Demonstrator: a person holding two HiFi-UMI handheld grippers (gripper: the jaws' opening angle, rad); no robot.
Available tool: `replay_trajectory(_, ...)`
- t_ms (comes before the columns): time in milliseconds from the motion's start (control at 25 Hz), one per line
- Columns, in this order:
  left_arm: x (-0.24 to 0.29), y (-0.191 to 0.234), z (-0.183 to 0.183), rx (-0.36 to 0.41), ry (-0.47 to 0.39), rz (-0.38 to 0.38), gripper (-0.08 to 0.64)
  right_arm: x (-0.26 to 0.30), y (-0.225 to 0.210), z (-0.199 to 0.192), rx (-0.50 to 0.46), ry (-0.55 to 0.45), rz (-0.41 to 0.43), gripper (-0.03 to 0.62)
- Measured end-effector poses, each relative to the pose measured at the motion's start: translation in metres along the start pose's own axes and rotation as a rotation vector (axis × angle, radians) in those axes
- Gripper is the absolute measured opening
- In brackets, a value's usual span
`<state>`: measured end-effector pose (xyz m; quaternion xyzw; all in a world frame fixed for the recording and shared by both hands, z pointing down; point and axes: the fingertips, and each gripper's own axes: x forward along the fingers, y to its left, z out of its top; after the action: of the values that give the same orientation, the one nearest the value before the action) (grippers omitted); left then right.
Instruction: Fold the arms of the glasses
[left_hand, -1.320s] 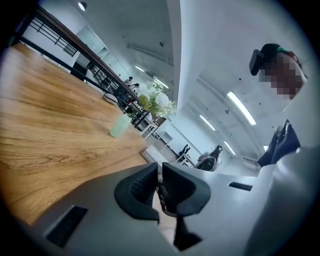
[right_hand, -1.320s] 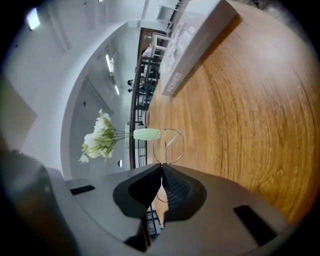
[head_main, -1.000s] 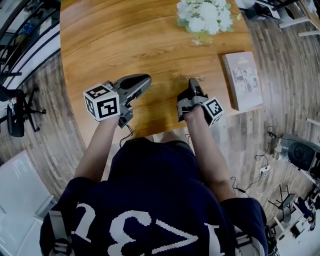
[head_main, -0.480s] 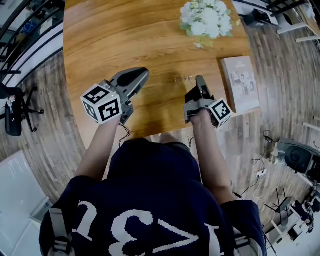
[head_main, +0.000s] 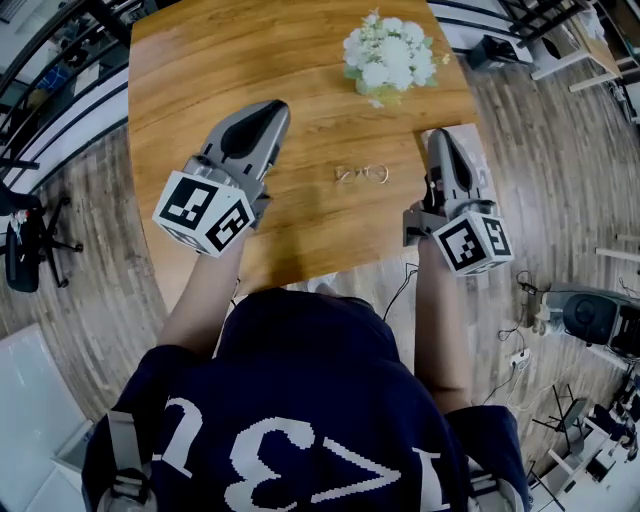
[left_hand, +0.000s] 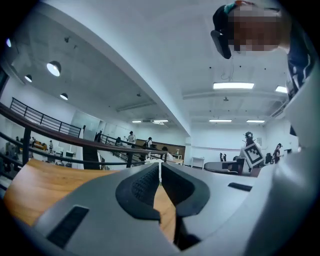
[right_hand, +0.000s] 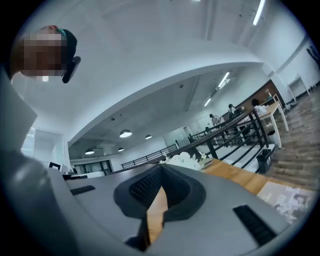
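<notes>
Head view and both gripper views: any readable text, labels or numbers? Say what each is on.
"U 3 7 1", roughly as it shows: large white characters on the dark shirt; they are cut off at the frame edge, so the reading is unsure.
The book cover: print too small and blurred to read.
On the left gripper and right gripper: square markers only, coded patterns, no letters.
Nothing else readable.

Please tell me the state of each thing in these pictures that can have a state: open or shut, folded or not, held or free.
Left tongs: shut, nothing between them.
Right tongs: shut, nothing between them.
Glasses: lying on the table, held by neither; arms look folded, but too small to be sure.
Book: closed, lying flat, partly hidden behind the right tongs.
Flowers: standing upright.
</notes>
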<state>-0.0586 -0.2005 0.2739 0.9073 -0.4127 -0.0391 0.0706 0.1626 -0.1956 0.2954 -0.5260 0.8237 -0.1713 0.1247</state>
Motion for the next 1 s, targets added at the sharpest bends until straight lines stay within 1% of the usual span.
replay_trajectory(40, 0.000, 0.000, 0.009, 0.018, -0.020, 0.011, 0.026, -0.002, 0.004, 0.009, -0.024, -0.011, 0.003, 0.025)
replay_trajectory(160, -0.004, 0.002, 0.034, 0.061, -0.068, 0.051, 0.025, -0.008, 0.015, 0.027, -0.049, -0.044, 0.005, 0.025)
replay_trajectory(320, -0.010, 0.001, 0.051, 0.094, -0.102, 0.081, 0.025, -0.015, 0.025, 0.035, -0.102, -0.064, 0.007, 0.025)
replay_trajectory(400, -0.010, 0.000, 0.054, 0.103, -0.106, 0.086, 0.025, -0.017, 0.028, 0.038, -0.106, -0.072, 0.010, 0.025)
replay_trajectory(520, -0.010, -0.003, 0.054, 0.111, -0.105, 0.091, 0.025, -0.016, 0.030, 0.043, -0.083, -0.087, 0.009, 0.025)
replay_trajectory(680, -0.014, -0.005, 0.054, 0.125, -0.103, 0.100, 0.025, -0.014, 0.036, 0.049, -0.101, -0.096, 0.007, 0.025)
replay_trajectory(840, -0.019, -0.005, 0.054, 0.137, -0.099, 0.117, 0.025, -0.014, 0.042, 0.057, -0.152, -0.110, 0.006, 0.025)
replay_trajectory(1000, -0.023, -0.007, 0.059, 0.162, -0.103, 0.124, 0.025, -0.020, 0.048, 0.072, -0.228, -0.165, -0.030, 0.025)
